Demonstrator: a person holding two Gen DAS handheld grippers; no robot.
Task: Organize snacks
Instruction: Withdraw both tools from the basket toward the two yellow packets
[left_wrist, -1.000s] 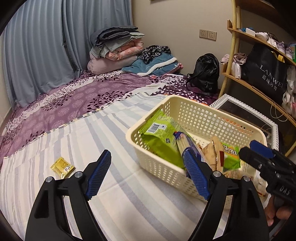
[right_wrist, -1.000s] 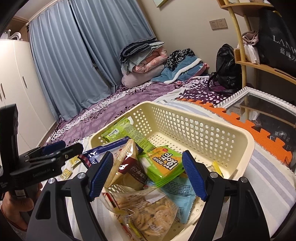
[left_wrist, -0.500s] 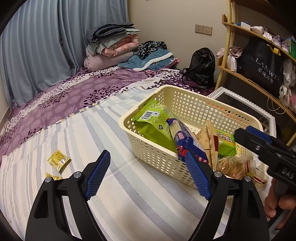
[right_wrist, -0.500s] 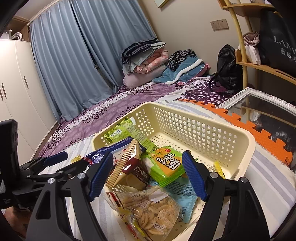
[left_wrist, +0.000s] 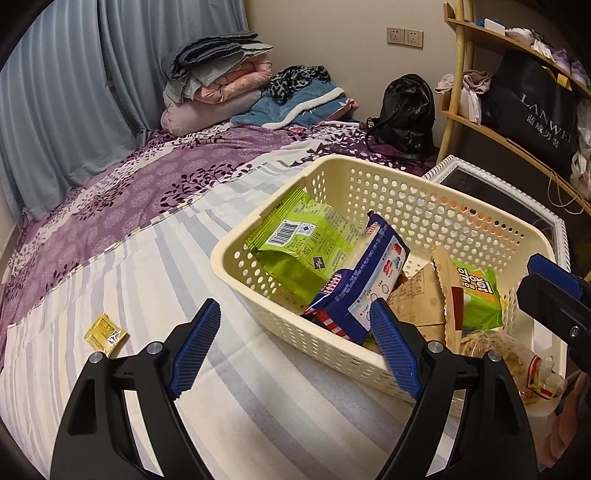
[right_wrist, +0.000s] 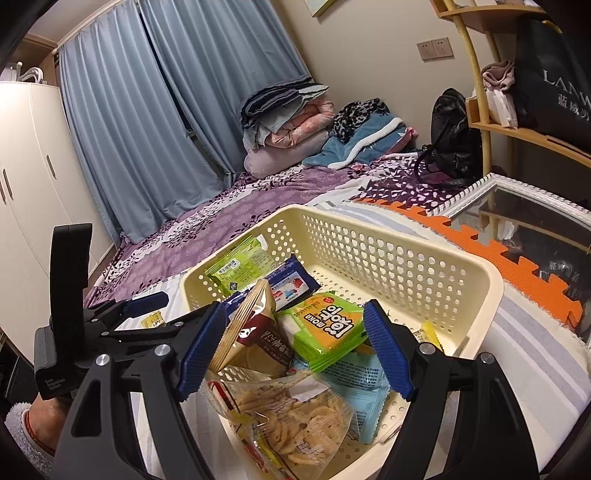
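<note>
A cream perforated basket stands on the striped bed cover and holds several snack packets. Among them are a green packet, a blue packet leaning on the near wall, a brown packet, a green-and-orange packet and a clear bag of crackers hanging over the rim. A small yellow packet lies on the cover left of the basket. My left gripper is open and empty beside the basket's near-left corner. My right gripper hovers open above the basket's near end, touching nothing.
A white-framed glass table and a bamboo shelf with a black bag stand right of the basket. Folded bedding and a black backpack lie at the far end of the bed. An orange foam mat borders the bed.
The left gripper has moved forward along the basket's left side and dipped a little. The right gripper has stayed where it was.
</note>
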